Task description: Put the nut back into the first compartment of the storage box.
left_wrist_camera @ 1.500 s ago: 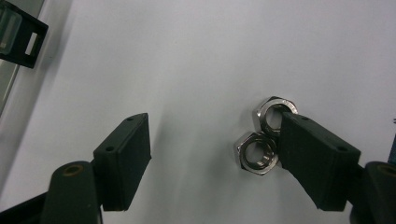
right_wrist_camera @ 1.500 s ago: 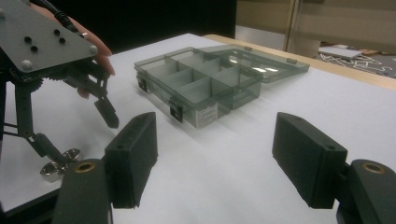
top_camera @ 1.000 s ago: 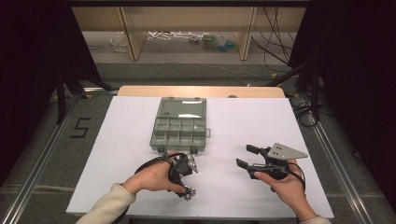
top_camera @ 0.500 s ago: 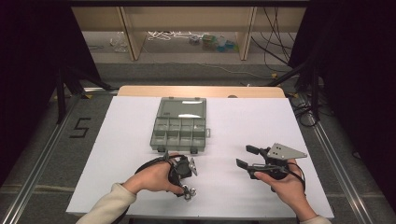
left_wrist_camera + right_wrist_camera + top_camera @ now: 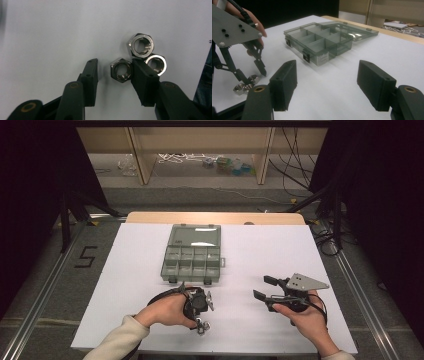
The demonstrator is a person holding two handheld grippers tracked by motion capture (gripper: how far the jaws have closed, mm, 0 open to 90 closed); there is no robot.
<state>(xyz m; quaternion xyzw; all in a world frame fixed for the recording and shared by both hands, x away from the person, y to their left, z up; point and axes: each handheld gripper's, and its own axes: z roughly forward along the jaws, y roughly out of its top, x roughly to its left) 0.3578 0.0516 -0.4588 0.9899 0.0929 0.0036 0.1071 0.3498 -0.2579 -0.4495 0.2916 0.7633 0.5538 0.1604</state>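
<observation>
Three steel hex nuts lie together on the white table sheet (image 5: 125, 285) near its front edge. My left gripper (image 5: 114, 63) points down at them. One nut (image 5: 121, 70) lies between its jaws, against the right jaw, with a gap to the left jaw. The jaws have just been closing, and the other two nuts (image 5: 141, 45) sit outside them. In the high view the left gripper (image 5: 200, 316) is in front of the grey compartment box (image 5: 192, 256). My right gripper (image 5: 264, 288) is held open at the right, with nothing between its fingers.
The compartment box (image 5: 324, 42) stands mid-table with its clear lid laid back and several empty-looking cells. In the right gripper view the left gripper (image 5: 253, 71) hangs over the nuts (image 5: 244, 86). White sheet lies bare between the hands.
Neither hand has shifted on the table. The left gripper's jaws look a little narrower than before, and the right gripper looks the same.
</observation>
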